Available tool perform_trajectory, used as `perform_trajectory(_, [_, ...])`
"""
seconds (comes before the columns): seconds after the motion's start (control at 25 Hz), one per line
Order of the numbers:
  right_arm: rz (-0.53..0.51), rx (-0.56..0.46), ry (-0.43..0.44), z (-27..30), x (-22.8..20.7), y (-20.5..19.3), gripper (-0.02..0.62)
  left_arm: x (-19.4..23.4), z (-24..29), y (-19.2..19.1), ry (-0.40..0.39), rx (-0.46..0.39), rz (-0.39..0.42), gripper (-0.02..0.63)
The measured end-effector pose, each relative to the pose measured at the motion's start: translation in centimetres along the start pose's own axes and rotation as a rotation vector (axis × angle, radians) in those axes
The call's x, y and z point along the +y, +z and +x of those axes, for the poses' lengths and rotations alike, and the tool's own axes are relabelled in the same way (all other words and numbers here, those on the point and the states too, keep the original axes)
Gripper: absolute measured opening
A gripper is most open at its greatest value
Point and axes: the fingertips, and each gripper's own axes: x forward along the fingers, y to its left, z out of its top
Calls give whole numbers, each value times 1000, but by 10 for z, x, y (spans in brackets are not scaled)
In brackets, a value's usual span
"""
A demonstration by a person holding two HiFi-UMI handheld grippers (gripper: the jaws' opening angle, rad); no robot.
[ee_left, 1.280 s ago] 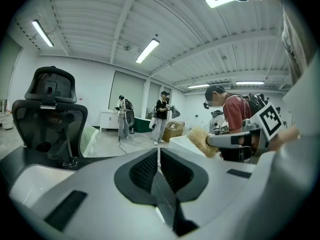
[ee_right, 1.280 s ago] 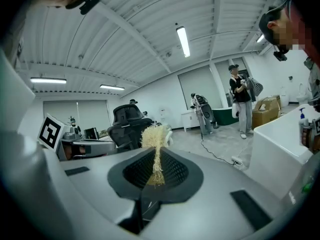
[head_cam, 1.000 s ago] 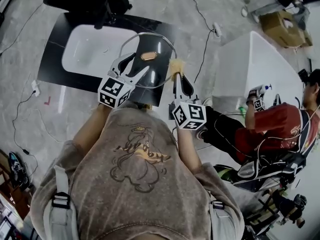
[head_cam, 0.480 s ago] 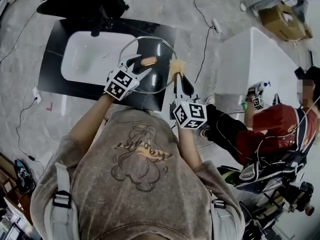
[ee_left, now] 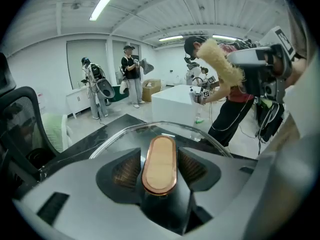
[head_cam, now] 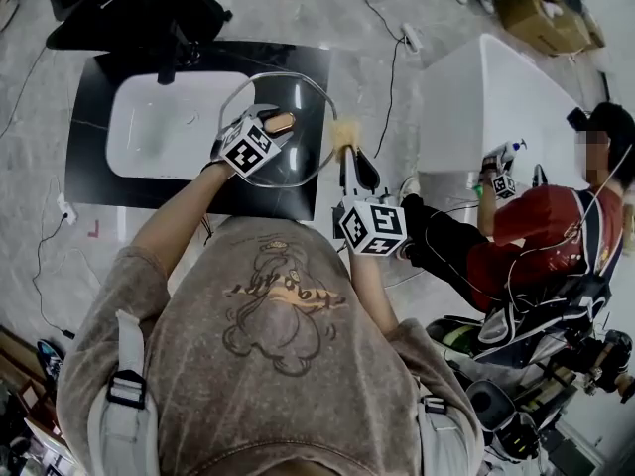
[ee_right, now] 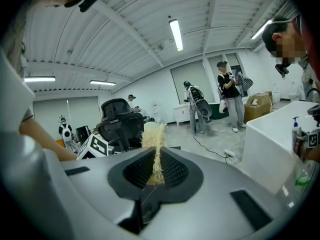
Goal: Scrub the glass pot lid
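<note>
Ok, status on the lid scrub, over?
Left gripper open, jaws just closing around lid handle, pads not touching. Right gripper shut on scrubber, beside the lid. Glass lid on black counter, nothing blocking.

T-shirt [head_cam: 288, 385] mottled grey-brown, cartoon print; grey shoulder straps [head_cam: 127, 345], black buckles. Grey shells, black-on-white marker cubes on left gripper [head_cam: 272, 127] and right gripper [head_cam: 349, 157].

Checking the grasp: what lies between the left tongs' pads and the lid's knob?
Only bare gaps flank the knob in the left gripper view; the left tongs have just been closing.
</note>
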Motion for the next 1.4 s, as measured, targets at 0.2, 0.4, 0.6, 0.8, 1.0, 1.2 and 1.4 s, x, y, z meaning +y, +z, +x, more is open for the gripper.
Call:
perform_trajectory(0.2, [11, 12, -30, -2, -12, -4, 38, -3, 6, -3, -6, 9, 12, 192])
perform_trajectory(0.4, [3, 26, -35, 9, -18, -4, 38, -3, 7, -3, -7, 0, 22, 189])
perform_trajectory(0.6, [-16, 55, -4, 31, -18, -6, 38, -3, 7, -3, -10, 0, 17, 189])
perform_trajectory(0.8, [-69, 126, 72, 73, -16, -14, 38, -3, 7, -1, -8, -5, 17, 189])
perform_trajectory(1.0, [-123, 228, 190, 134, -1, -27, 38, -2, 8, -3, -3, -16, 20, 189])
perform_trajectory(1.2, [-213, 359, 325, 187, 30, -48, 38, 0, 8, -2, 5, -30, 23, 190])
perform_trajectory(1.4, [-351, 516, 502, 221, 71, -83, 38, 4, 10, -4, 12, -42, 20, 189])
